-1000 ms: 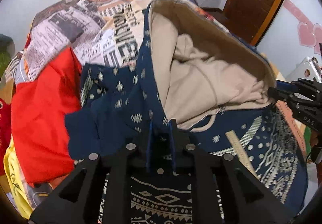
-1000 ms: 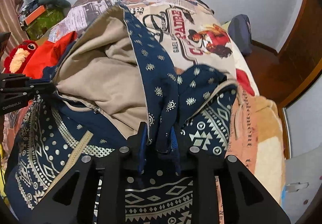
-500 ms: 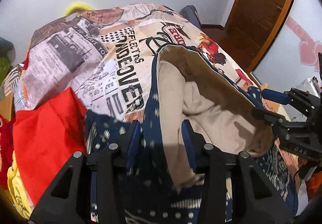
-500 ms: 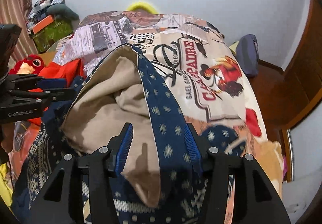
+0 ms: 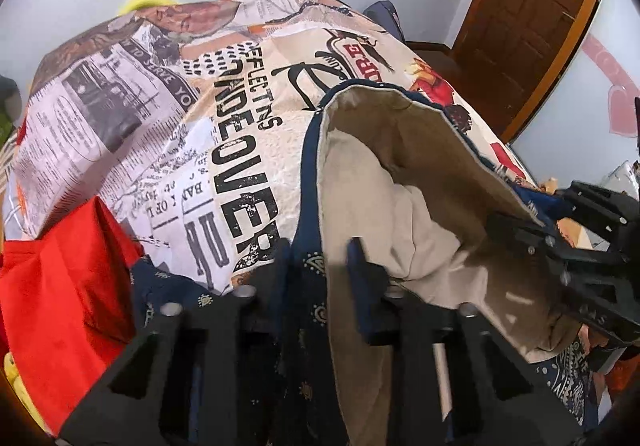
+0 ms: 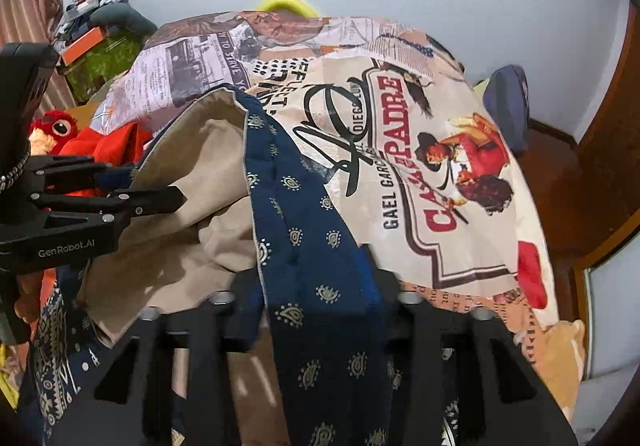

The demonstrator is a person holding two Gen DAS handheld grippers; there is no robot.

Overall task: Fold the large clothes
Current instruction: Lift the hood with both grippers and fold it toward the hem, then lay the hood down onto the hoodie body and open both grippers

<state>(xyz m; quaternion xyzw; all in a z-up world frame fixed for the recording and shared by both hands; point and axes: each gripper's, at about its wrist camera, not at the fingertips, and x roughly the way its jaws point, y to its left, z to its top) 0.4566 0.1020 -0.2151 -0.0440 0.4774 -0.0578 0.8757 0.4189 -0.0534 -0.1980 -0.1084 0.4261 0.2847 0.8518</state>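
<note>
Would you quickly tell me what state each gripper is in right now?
Left gripper: jaws have just been closing on the navy garment's edge.
Right gripper: likewise just closing, on the garment's other edge.

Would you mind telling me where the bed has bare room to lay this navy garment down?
The printed bedspread lies bare ahead of the navy garment, to the far wall, and on the door side. It is crowded toward the red cloth and red plush toy.
</note>
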